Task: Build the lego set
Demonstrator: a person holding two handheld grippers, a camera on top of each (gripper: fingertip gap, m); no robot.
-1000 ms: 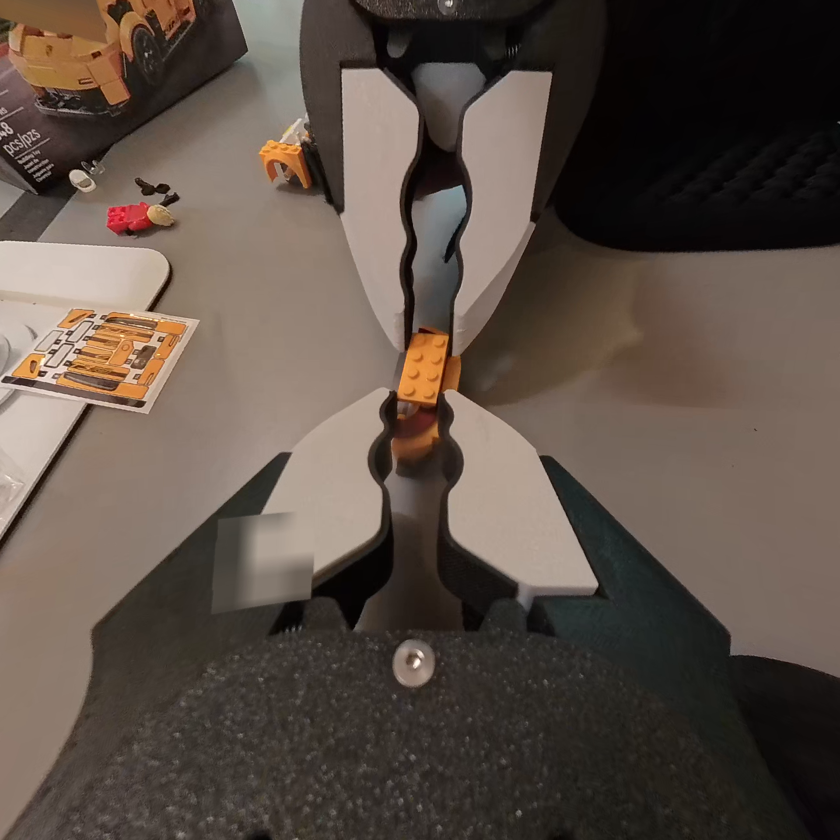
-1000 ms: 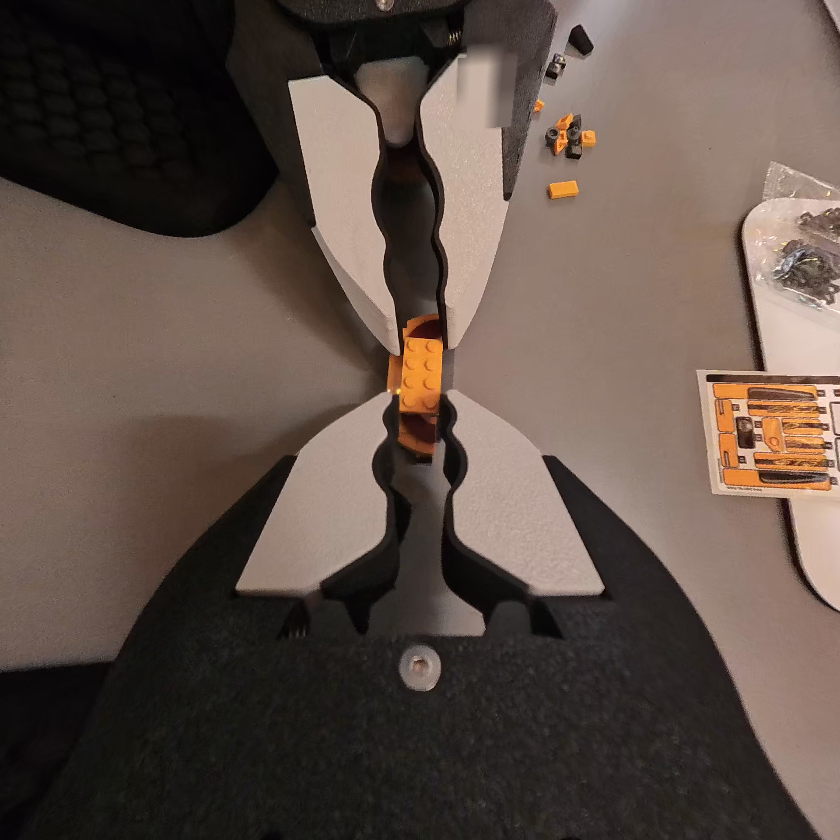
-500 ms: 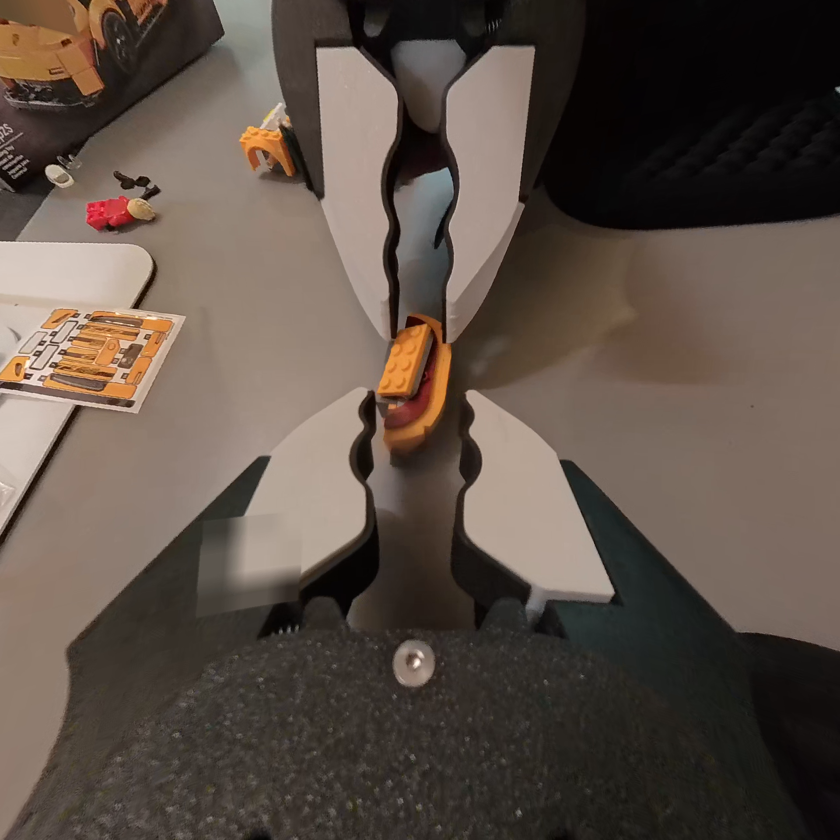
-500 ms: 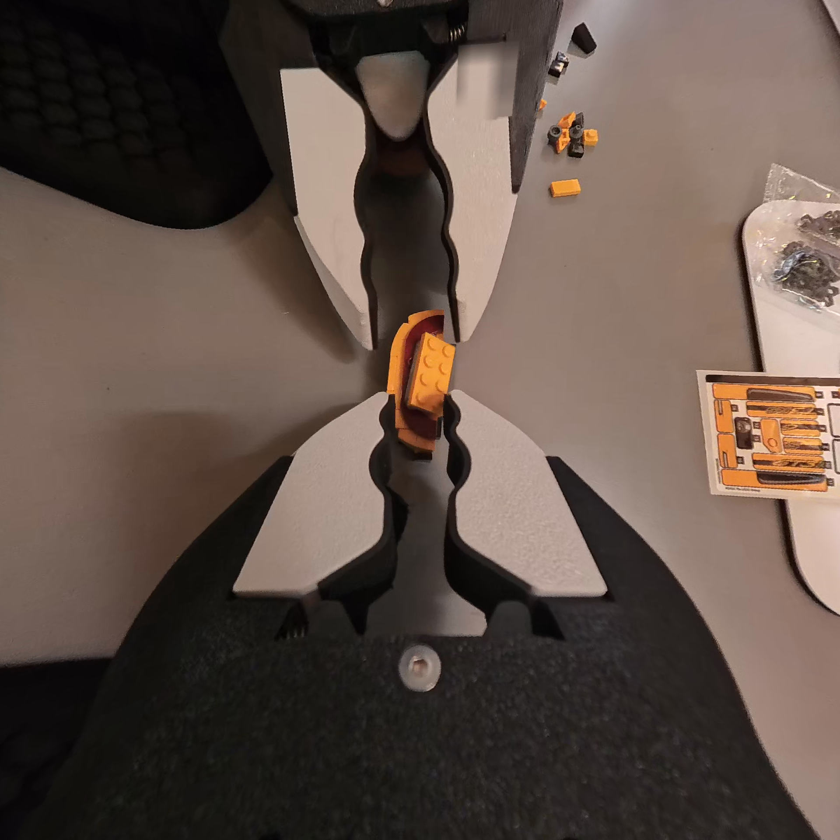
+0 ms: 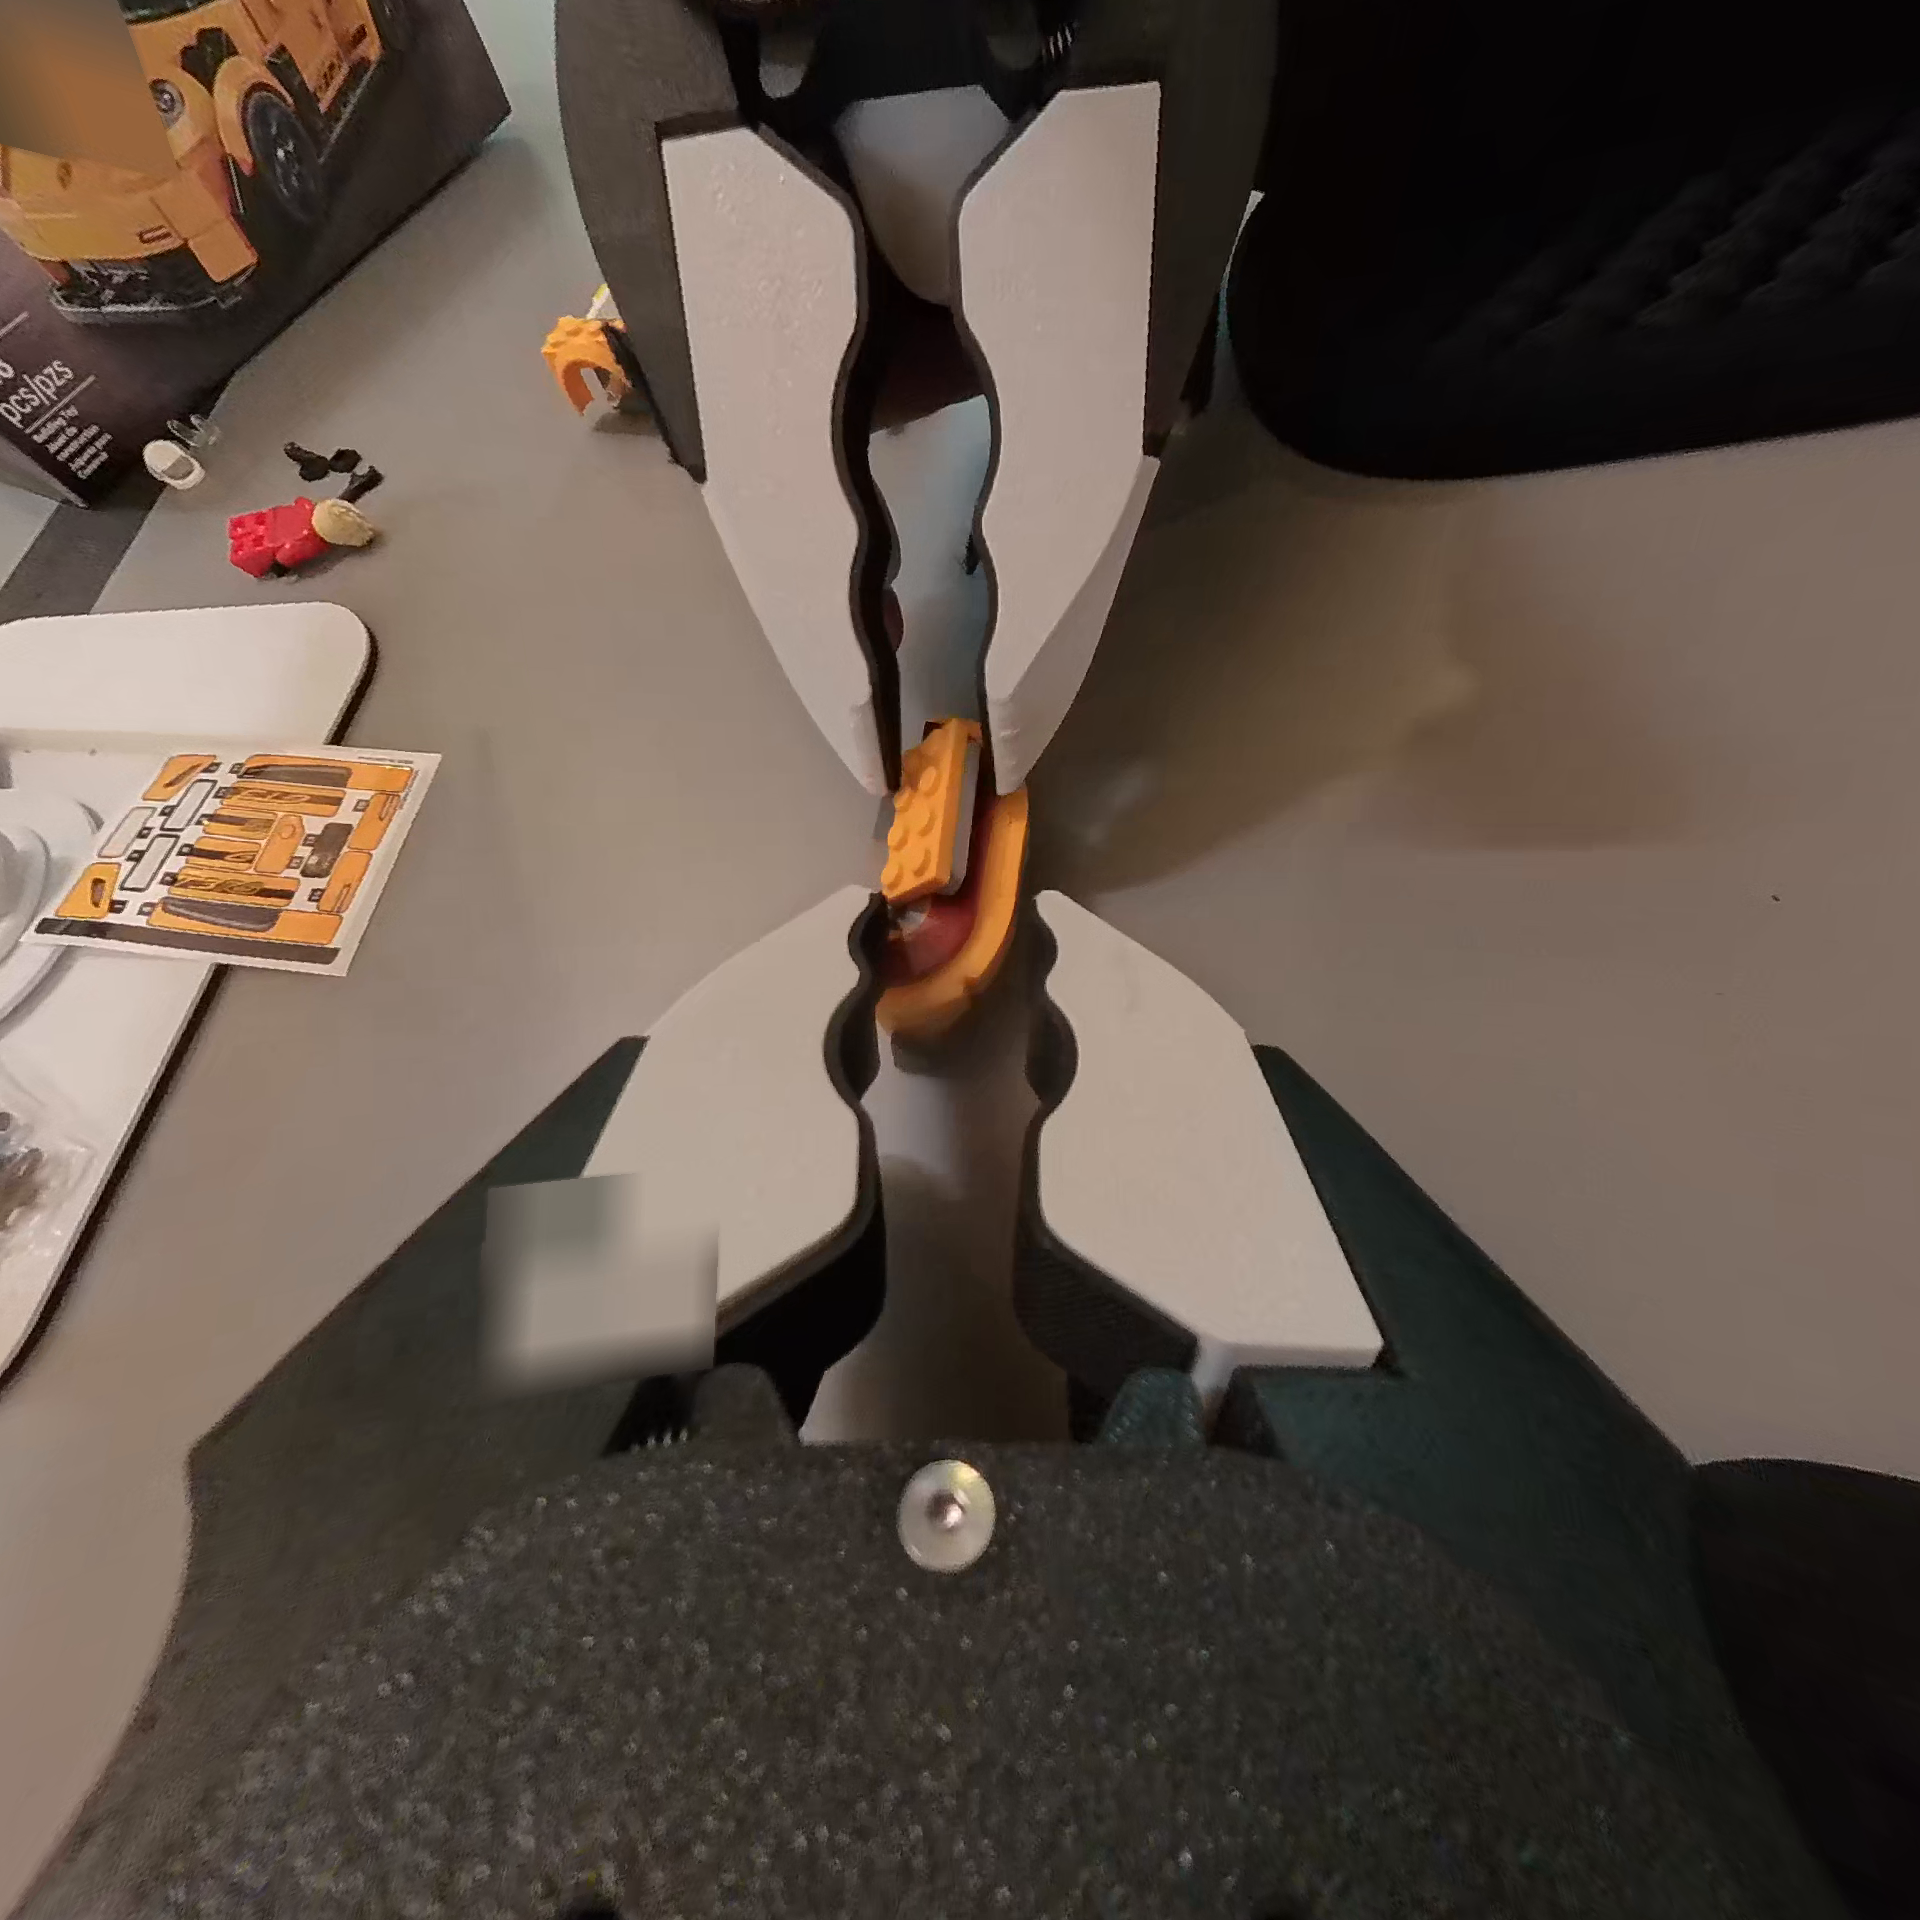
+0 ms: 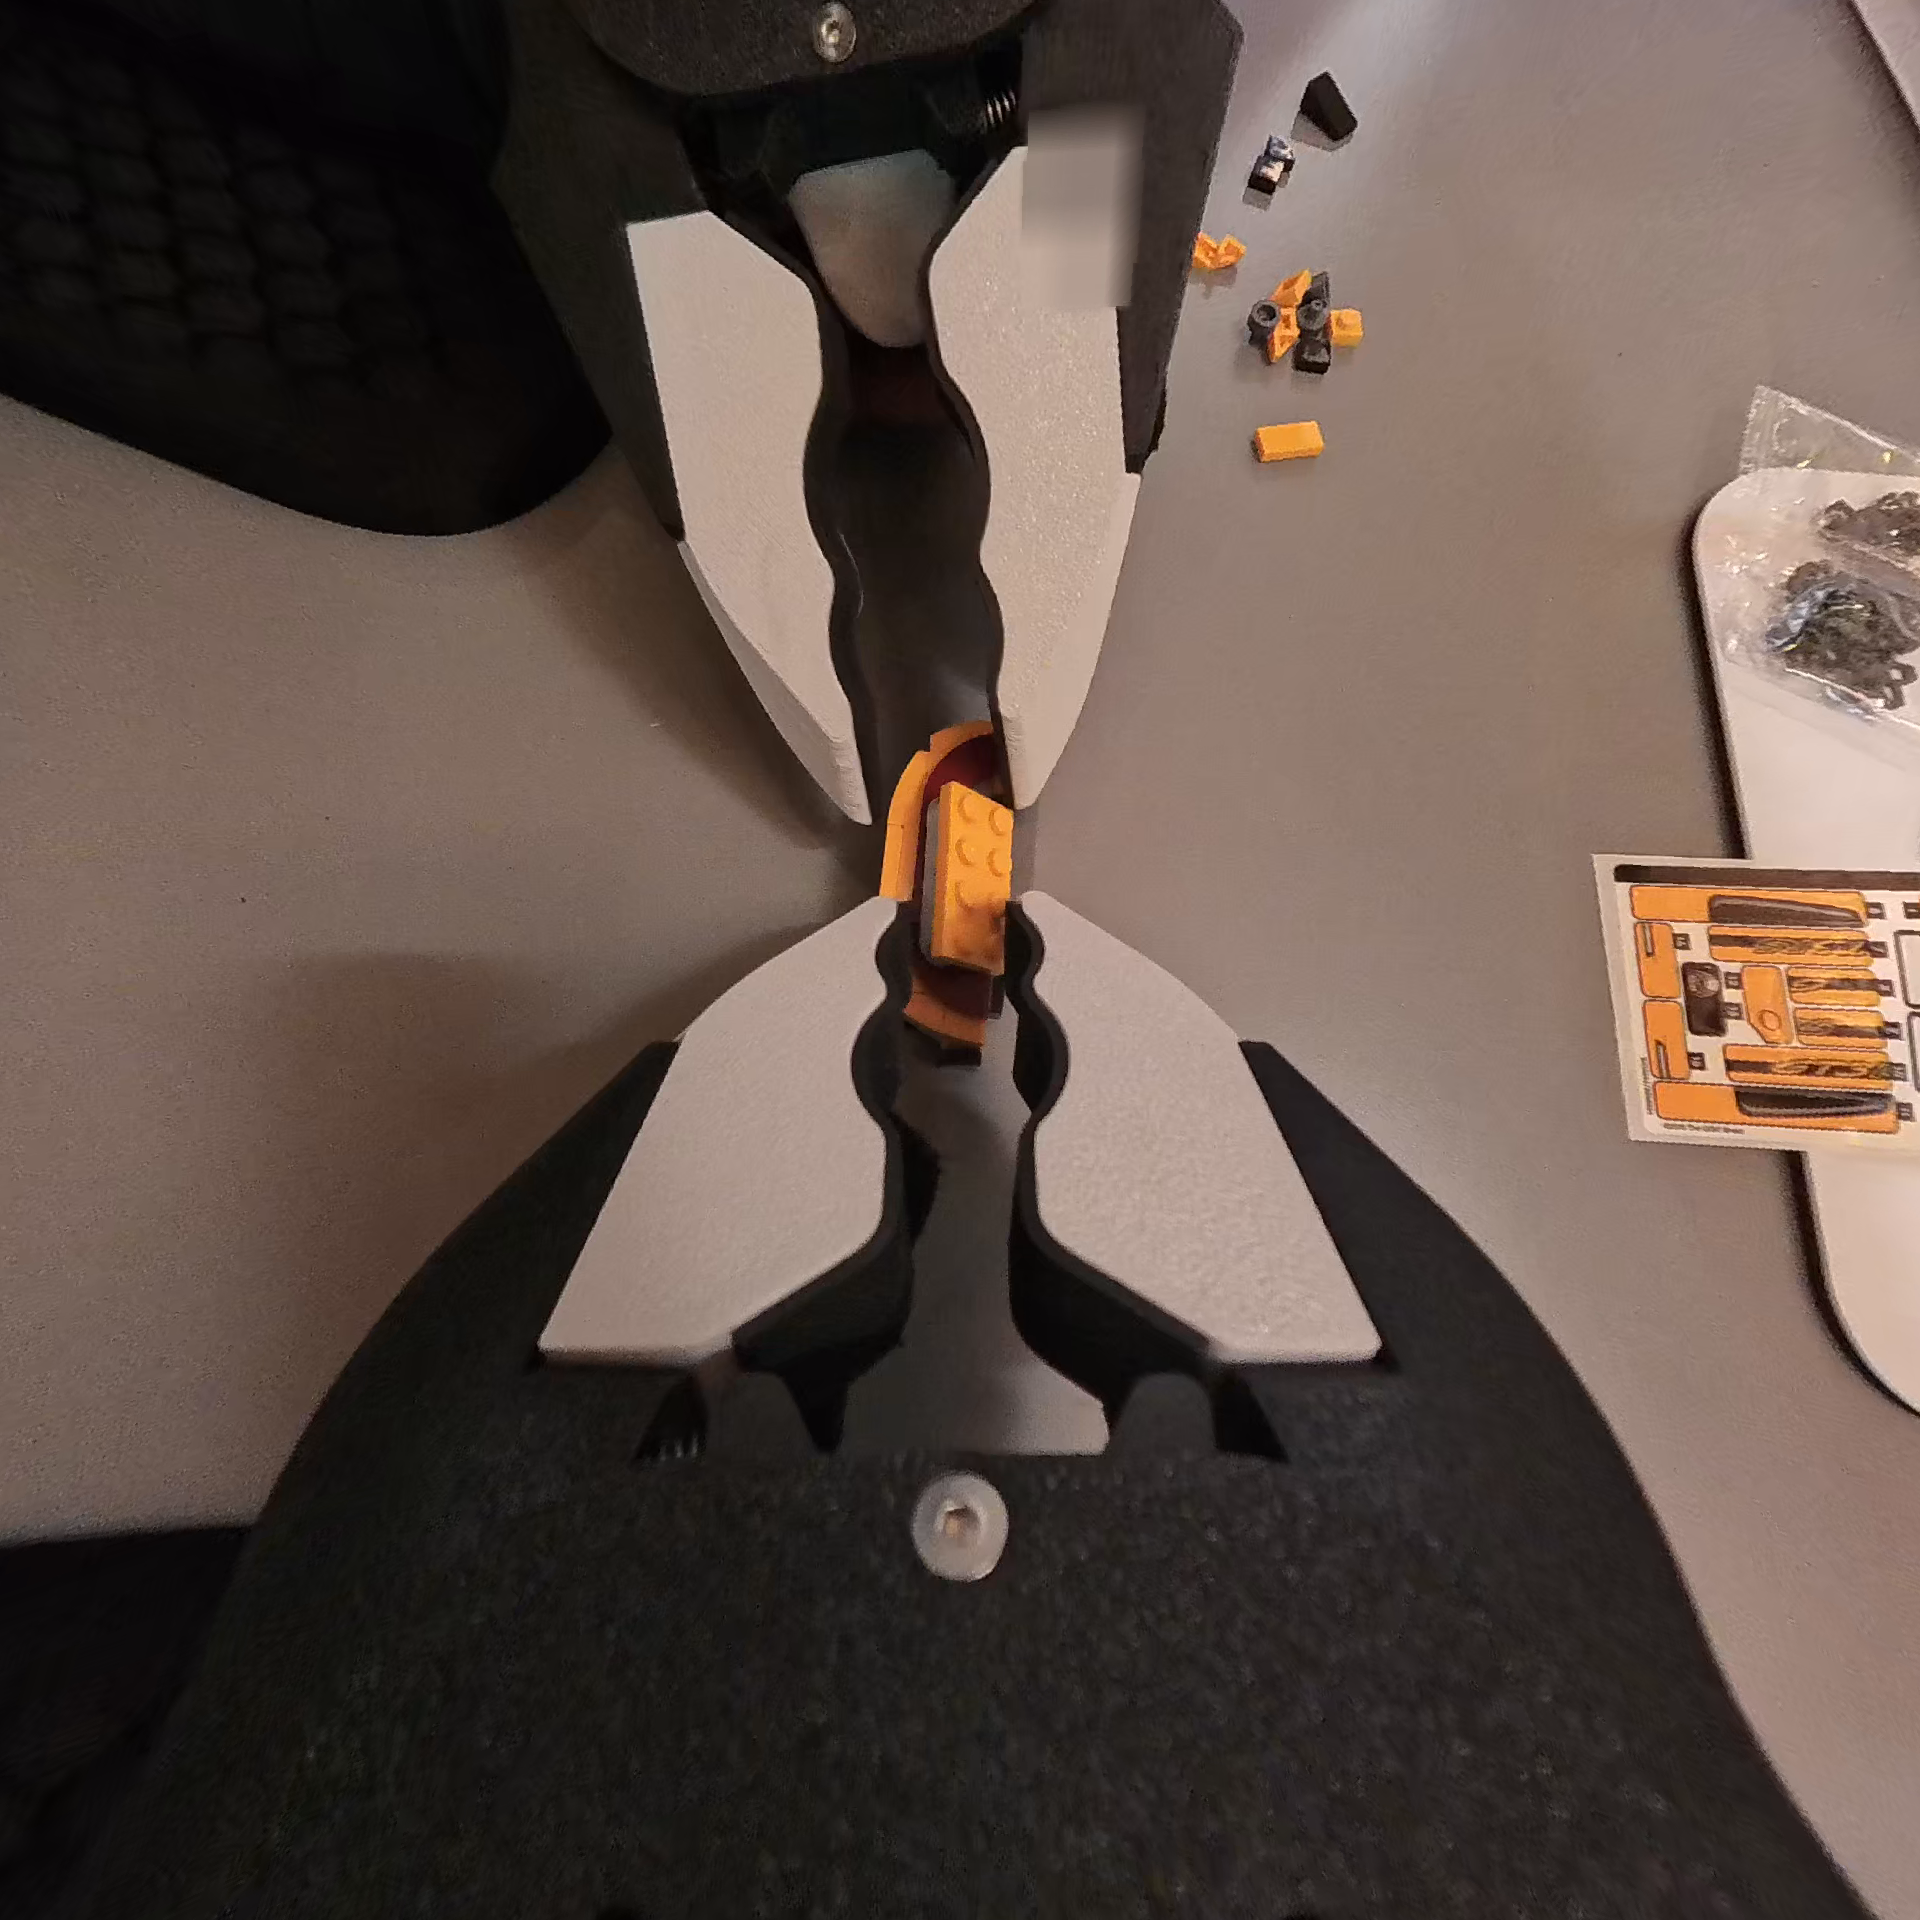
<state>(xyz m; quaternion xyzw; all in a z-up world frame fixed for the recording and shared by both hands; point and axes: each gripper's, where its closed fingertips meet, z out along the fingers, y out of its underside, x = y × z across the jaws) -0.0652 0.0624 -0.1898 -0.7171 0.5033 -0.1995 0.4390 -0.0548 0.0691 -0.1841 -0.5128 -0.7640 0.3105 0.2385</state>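
Note:
A small orange lego assembly [image 5: 925, 821], a studded plate on a curved orange arch with a dark red inside, hangs above the grey table between the two grippers, which face each other. My right gripper [image 6: 958, 904] is shut on the assembly [image 6: 971, 883]; in the left wrist view the right gripper [image 5: 943, 774] comes in from the top. My left gripper [image 5: 953, 904] is open, its fingers apart on either side of the arch's near end. In the right wrist view the left gripper [image 6: 940, 805] stands open at the top.
To the left lie the lego box [image 5: 208, 208], a sticker sheet [image 5: 239, 852] on a white tray [image 5: 208, 665], a red minifigure [image 5: 281, 535] and an orange arch [image 5: 582, 358]. Loose small pieces [image 6: 1299, 322] and a parts bag [image 6: 1839, 582] also show. A black chair [image 5: 1610, 260] stands behind.
My left gripper, shut on the assembly a second ago, has opened. The assembly has tilted and stays held by the right gripper alone.

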